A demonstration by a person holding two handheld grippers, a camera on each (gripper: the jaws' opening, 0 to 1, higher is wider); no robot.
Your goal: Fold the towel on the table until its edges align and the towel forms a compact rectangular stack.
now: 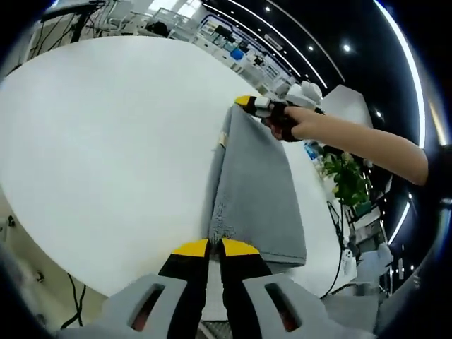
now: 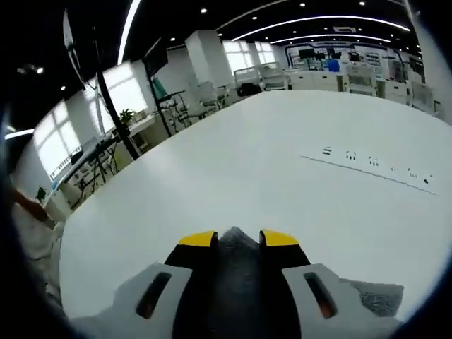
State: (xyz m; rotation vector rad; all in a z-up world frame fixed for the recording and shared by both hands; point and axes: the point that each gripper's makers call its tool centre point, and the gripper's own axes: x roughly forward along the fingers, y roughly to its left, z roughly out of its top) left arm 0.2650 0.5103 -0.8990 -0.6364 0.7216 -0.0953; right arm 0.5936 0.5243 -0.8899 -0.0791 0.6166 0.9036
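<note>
On smooth white table (image 1: 106, 141), nubby grey towel (image 1: 258, 191)

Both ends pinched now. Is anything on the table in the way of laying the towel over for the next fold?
Nothing visible. Left gripper and right gripper hold opposite ends of the grey towel; the white table beside it is bare.

Bright ceiling strips (image 2: 318, 20) light my view evenly; the white table (image 1: 106, 141) nearly washes out, shadows stay faint. Window (image 2: 123, 92) glare at the far side, edges bend hard, my own fingertips (image 2: 198, 240) look soft
</note>
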